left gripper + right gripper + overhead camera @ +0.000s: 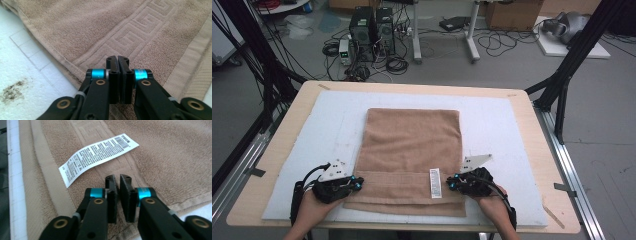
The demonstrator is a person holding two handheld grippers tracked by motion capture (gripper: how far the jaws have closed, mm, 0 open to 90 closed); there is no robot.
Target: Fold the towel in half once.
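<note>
A tan towel (412,145) lies folded on a white foam pad (497,115), with a Greek-key band near its front edge. My left gripper (357,184) rests at the towel's front left edge and my right gripper (452,183) at its front right edge. In the left gripper view the jaws (117,58) stand pressed together, low on the patterned cloth (75,25). The right gripper (117,178) shows its jaws nearly touching on the towel (175,157), just below a white care label (97,152). The cloth pinched under the tips is hidden.
The foam pad covers a wooden table (282,150) framed by black struts and metal rails. Behind the table the floor holds computer towers (372,27), cables and cardboard boxes. A dark stain (12,90) marks the foam left of the towel.
</note>
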